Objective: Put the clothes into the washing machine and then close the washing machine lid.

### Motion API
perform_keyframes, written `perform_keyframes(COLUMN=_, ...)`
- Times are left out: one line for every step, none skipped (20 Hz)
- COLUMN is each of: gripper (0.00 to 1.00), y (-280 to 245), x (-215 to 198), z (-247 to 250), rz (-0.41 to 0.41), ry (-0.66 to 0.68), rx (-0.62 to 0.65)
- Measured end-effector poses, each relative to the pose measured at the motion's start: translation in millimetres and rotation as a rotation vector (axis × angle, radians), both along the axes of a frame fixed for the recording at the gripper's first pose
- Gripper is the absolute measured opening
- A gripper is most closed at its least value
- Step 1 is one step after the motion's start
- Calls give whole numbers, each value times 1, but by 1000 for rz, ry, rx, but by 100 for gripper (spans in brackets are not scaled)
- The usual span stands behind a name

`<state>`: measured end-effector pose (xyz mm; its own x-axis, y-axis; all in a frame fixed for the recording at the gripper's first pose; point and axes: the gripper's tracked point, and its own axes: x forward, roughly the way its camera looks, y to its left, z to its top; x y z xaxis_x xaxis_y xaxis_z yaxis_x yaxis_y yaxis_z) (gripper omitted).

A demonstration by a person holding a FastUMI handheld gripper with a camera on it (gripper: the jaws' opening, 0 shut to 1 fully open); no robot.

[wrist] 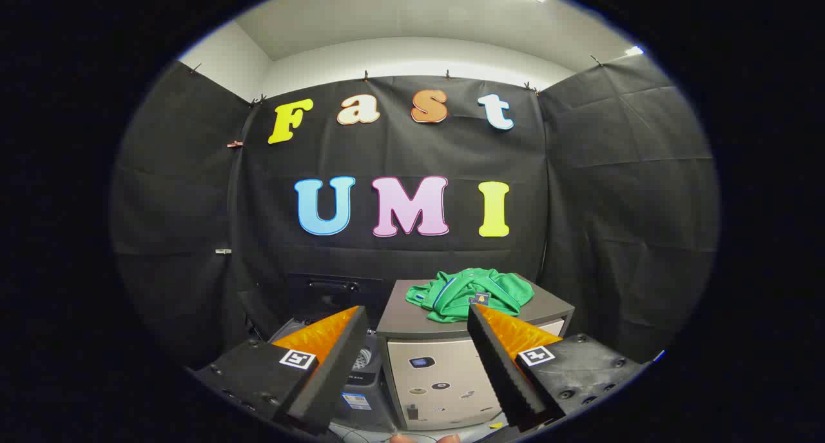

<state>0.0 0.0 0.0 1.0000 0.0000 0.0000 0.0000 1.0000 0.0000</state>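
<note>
A crumpled green garment [470,293] with blue and white trim lies on top of a small grey cabinet [412,324], beyond my fingertips and toward the right finger. My gripper [417,317] is open, its fingers wide apart with nothing between them. Behind the left finger [335,359], left of the cabinet, stands a dark top-loading washing machine [361,382] with its lid [332,288] raised against the back wall. Part of the drum opening shows beside the left finger; the rest is hidden by it.
The cabinet's pale front [445,382] carries several small stickers. Black cloth walls close the booth behind and on both sides. A fingertip of a person [403,438] shows just below the cabinet, between the fingers' bases.
</note>
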Motion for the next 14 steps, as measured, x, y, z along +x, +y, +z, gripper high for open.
perform_keyframes(gripper=98, y=0, x=-1, z=0, rz=0, ry=1, rx=1)
perform_keyframes(gripper=98, y=0, x=-1, z=0, rz=0, ry=2, rx=1)
perform_keyframes(gripper=98, y=0, x=-1, z=0, rz=0, ry=2, rx=1)
perform_keyframes(gripper=98, y=0, x=-2, z=0, rz=0, ry=4, rx=1)
perform_keyframes(gripper=98, y=-1, x=-2, z=0, rz=0, ry=6, rx=1)
perform_keyframes(gripper=98, y=0, x=-2, z=0, rz=0, ry=8, rx=1)
perform_keyframes(gripper=98, y=-1, x=-2, z=0, rz=-1, ry=9, rx=1)
perform_keyframes(gripper=98, y=0, x=-2, z=0, rz=0, ry=10, rx=1)
perform_keyframes(gripper=98, y=0, x=-3, z=0, rz=1, ry=10, rx=0)
perform_keyframes(gripper=98, y=0, x=-4, z=1, rz=1, ry=10, rx=-1)
perform_keyframes(gripper=98, y=0, x=-3, z=2, rz=1, ry=9, rx=-1)
perform_keyframes(gripper=98, y=0, x=-4, z=2, rz=1, ry=9, rx=-1)
perform_keyframes(gripper=98, y=1, x=-4, z=3, rz=1, ry=10, rx=-1)
perform_keyframes(gripper=98, y=0, x=-3, z=2, rz=0, ry=11, rx=0)
